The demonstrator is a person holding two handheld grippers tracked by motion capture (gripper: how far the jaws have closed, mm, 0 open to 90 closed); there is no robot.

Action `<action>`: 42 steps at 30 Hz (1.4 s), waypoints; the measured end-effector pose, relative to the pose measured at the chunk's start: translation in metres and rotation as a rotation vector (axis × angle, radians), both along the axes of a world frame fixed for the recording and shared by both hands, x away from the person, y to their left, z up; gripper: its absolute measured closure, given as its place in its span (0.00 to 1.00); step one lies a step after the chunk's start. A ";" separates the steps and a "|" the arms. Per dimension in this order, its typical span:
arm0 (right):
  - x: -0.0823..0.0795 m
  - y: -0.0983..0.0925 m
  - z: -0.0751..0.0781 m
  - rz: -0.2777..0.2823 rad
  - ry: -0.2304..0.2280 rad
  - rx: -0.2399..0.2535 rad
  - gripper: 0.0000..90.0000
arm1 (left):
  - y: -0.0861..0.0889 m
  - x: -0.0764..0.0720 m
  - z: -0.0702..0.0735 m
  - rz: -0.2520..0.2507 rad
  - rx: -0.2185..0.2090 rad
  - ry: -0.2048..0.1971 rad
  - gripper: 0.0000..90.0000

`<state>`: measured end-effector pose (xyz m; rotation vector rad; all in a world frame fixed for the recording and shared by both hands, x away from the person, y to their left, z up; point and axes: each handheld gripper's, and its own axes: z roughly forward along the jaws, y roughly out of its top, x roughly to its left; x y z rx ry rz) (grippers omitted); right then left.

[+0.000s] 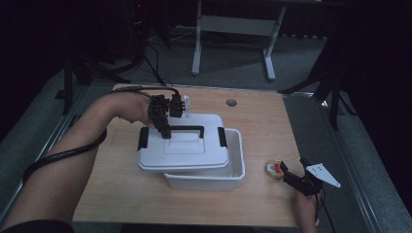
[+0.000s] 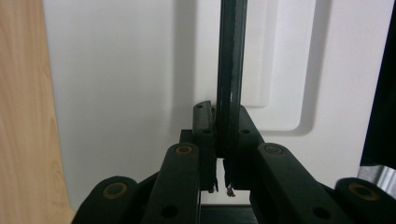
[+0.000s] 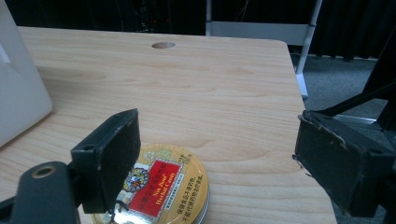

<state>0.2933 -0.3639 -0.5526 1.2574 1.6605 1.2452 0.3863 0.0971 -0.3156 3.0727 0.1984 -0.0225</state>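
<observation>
Left gripper [image 2: 223, 154]: clamped on lid handle [image 1: 187, 129], likely to shift the skewed lid [image 1: 184, 148] on the box [image 1: 235, 167]
Right gripper [image 3: 217, 154]: jaws spread over tin [image 1: 274, 170] on table [image 1: 262, 121], apparently ready to grab it

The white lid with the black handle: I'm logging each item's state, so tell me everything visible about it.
The lid looks like white plastic, rectangular with rounded corners and a shallow recessed panel in the middle. A black bar handle crosses its top, and black latches sit at its two short ends. It sits shifted left across the open white bin, leaving the bin's right side uncovered. The left hand-held gripper is shut on the handle; in the left gripper view the bar runs between the jaws.
</observation>
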 end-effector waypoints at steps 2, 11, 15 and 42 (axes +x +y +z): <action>0.000 0.000 0.000 -0.001 0.000 0.000 0.15 | 0.008 -0.001 0.000 0.019 -0.004 0.007 0.93; 0.000 0.000 0.000 -0.003 0.003 -0.004 0.15 | 0.053 -0.010 0.009 0.096 -0.024 -0.019 0.93; 0.000 0.001 0.000 -0.004 0.003 -0.008 0.15 | 0.068 -0.014 0.012 0.127 -0.027 -0.023 0.93; 0.001 0.002 0.000 -0.009 0.012 -0.016 0.15 | 0.202 -0.032 -0.018 0.462 -0.052 -0.010 0.93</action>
